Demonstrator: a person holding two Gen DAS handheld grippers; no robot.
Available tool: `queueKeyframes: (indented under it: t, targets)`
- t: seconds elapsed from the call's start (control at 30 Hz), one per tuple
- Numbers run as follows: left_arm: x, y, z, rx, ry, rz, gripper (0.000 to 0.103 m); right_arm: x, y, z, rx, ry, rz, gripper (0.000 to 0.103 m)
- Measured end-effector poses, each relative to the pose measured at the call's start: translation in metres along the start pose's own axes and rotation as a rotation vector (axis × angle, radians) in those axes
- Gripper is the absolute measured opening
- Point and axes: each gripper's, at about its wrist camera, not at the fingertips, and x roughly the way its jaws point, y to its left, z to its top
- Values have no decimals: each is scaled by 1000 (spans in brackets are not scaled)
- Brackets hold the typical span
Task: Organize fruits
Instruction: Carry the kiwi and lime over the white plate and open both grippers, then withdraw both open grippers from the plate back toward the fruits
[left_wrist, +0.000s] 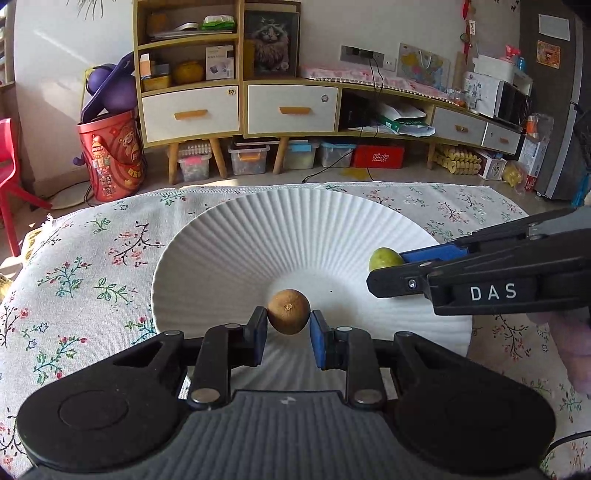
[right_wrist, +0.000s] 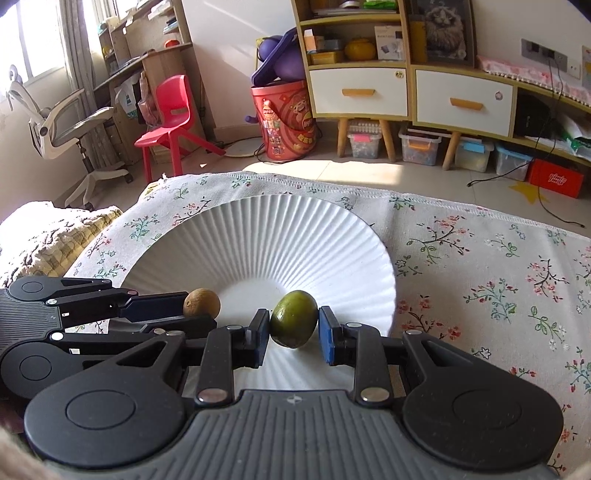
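A small brown round fruit (left_wrist: 289, 312) sits between the blue pads of my left gripper (left_wrist: 289, 325), which is shut on it just above the near part of the white ribbed plate (left_wrist: 258, 236). My right gripper (right_wrist: 293, 326) is shut on a green oval fruit (right_wrist: 294, 324) over the same plate (right_wrist: 295, 236). In the left wrist view the right gripper (left_wrist: 388, 269) comes in from the right with the green fruit (left_wrist: 385, 258) at its tip. Seen from the right wrist, the left gripper (right_wrist: 184, 314) reaches in from the left with the brown fruit (right_wrist: 201, 302).
The plate rests on a floral cloth (left_wrist: 92, 258) (right_wrist: 498, 277) covering a low surface. Beyond it are a wooden shelf unit (left_wrist: 192, 74), a red bucket (left_wrist: 110, 155), a red chair (right_wrist: 173, 114) and storage boxes on the floor.
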Motion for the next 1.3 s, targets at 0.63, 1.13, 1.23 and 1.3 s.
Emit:
queueKeyframes:
  t: [0.63,1.13,1.23,1.3]
  targets:
    - [-44,-7,1,-4,2,31,53,-37,9,0,4,-50,-68,57]
    - [-95,-17,-30,-41,-25,89,87,-76,23,-26,3,-83,-110,91]
    - [-98,-19,-39,-60,-22,98,90,-78,23,-33,7,-94,-128,95]
    - [-99,-19,-45,-79,-23,102,91,-79,23,-40,8,-100,-144,97]
